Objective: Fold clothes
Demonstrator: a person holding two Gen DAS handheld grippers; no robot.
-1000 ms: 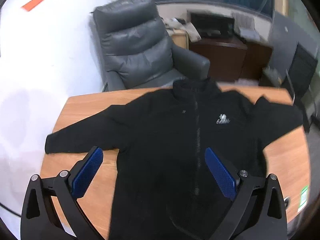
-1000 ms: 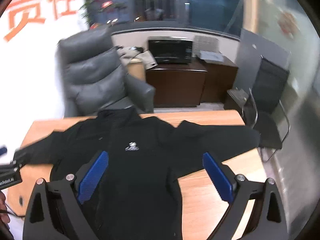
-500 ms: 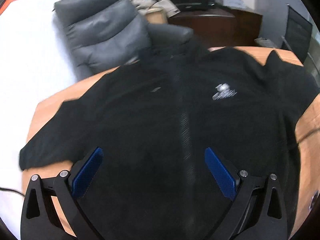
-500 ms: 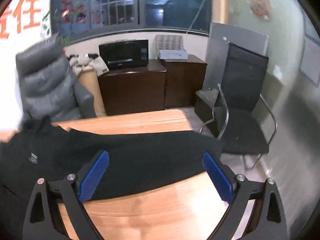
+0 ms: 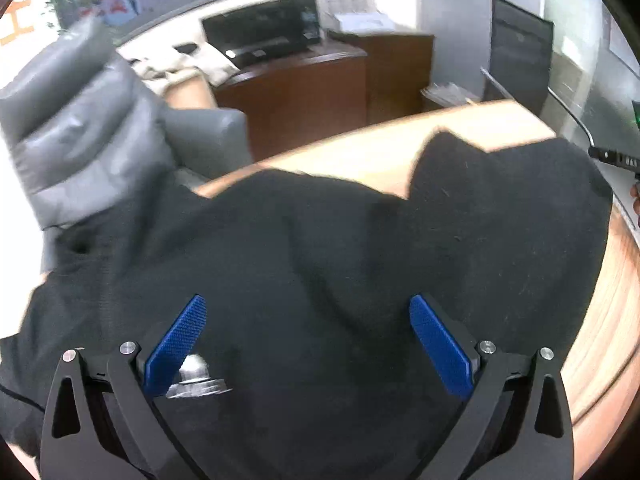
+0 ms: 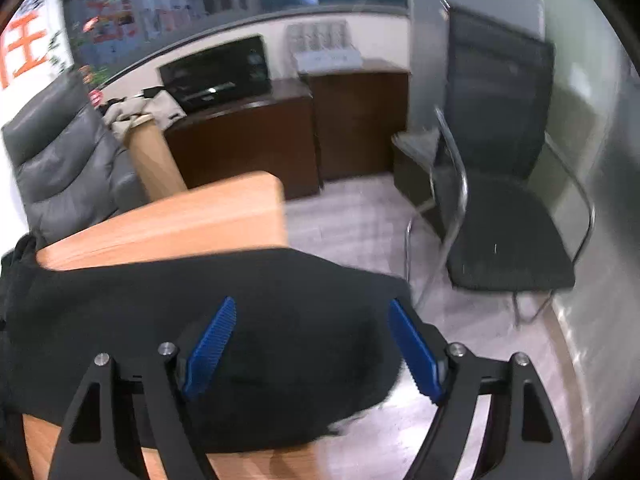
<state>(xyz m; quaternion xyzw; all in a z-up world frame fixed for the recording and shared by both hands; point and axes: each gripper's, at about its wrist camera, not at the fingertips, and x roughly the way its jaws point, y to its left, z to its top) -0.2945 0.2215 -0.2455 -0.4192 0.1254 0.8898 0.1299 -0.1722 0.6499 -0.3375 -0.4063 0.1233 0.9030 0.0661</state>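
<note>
A black fleece jacket (image 5: 320, 248) lies spread on a wooden table (image 5: 360, 152). My left gripper (image 5: 308, 344) is open just above the jacket's chest, near its silver logo (image 5: 196, 376). In the right wrist view the jacket's sleeve (image 6: 168, 304) stretches to the table's right end, and its cuff hangs past the edge. My right gripper (image 6: 308, 344) is open, with its blue pads (image 6: 210, 344) on either side of the cuff end. The tip of the right gripper (image 5: 616, 158) shows at the far right of the left wrist view.
A grey leather armchair (image 5: 80, 136) stands behind the table's far left. Dark wooden cabinets (image 6: 248, 140) with a black appliance line the back wall. A black mesh chair (image 6: 508, 216) stands on the floor right of the table's end (image 6: 276, 208).
Both grippers have moved right and lower toward the jacket. The left one now hovers close over the chest, the right one has reached the sleeve cuff at the table's end.
</note>
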